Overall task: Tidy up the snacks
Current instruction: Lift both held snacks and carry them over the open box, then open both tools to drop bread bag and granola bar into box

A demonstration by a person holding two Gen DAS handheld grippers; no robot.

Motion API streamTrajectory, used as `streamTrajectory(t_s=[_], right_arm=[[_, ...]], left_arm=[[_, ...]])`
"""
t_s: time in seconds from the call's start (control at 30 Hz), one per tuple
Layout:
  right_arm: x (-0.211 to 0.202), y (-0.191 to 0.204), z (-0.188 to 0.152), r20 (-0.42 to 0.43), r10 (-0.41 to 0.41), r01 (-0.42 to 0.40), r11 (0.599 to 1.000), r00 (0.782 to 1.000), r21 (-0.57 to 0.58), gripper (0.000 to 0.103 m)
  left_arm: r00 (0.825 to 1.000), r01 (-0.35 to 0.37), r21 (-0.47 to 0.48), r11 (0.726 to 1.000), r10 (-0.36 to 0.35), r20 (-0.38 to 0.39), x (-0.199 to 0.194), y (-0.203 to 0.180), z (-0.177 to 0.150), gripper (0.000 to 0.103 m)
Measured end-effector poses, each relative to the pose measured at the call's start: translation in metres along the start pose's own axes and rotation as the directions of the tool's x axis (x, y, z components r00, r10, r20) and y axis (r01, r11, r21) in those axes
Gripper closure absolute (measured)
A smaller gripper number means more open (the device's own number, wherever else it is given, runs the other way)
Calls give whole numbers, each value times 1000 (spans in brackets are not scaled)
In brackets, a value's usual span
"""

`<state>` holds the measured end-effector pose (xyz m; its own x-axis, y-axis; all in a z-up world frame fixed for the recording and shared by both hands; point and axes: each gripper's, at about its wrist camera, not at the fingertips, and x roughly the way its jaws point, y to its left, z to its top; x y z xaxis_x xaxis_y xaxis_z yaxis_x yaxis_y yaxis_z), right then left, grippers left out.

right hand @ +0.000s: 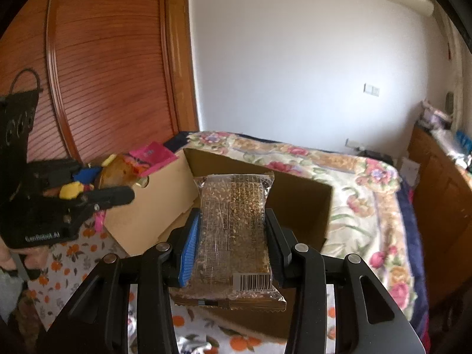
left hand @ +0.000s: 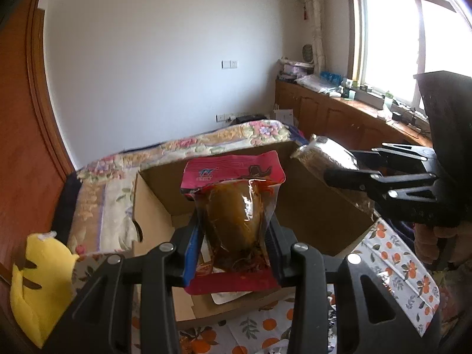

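Observation:
My left gripper point(left hand: 236, 230) is shut on a red pouch point(left hand: 236, 212) with a brown snack showing through its clear window, held upright above an open cardboard box point(left hand: 309, 206). In the right wrist view my right gripper point(right hand: 233, 233) is shut on a clear-wrapped sesame bar point(right hand: 234, 221), held lengthwise over the same box point(right hand: 147, 206). The two grippers stand side by side. The right gripper point(left hand: 351, 174) with its bar point(left hand: 324, 150) shows over the box's right wall. The left gripper point(right hand: 100, 188) with the pouch point(right hand: 124, 171) shows beyond the box's left wall.
The box rests on a bed with a floral quilt point(right hand: 354, 206) and an orange-print sheet point(left hand: 392, 259). A white packet point(left hand: 227, 296) lies inside the box. A yellow plush toy point(left hand: 41, 280) sits left of it. A wooden wardrobe point(right hand: 103, 73) and low cabinets point(left hand: 339, 118) flank the bed.

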<state>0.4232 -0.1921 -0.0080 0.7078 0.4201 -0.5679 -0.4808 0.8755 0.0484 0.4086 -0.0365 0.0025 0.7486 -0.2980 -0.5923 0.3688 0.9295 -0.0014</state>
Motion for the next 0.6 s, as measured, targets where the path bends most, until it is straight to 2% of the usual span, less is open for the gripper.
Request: streamTrajectory(t_s=[0.1, 0.2, 0.37, 0.6], right_arm=[[21, -7, -8, -28, 26, -25, 999, 999, 25, 62], [39, -9, -16, -54, 9, -7, 1000, 999, 25, 62], [56, -8, -28, -94, -12, 14, 1000, 995, 23, 62], [69, -6, -40, -124, -48, 48, 999, 991, 0, 62]], left_arm=[[999, -3, -33, 999, 2, -33, 19, 4, -17, 65], [999, -7, -55, 998, 4, -51, 30, 7, -27, 65], [998, -10, -60, 998, 6, -56, 36, 6, -29, 64], [997, -12, -53, 999, 8, -75, 35, 5, -29, 56]])
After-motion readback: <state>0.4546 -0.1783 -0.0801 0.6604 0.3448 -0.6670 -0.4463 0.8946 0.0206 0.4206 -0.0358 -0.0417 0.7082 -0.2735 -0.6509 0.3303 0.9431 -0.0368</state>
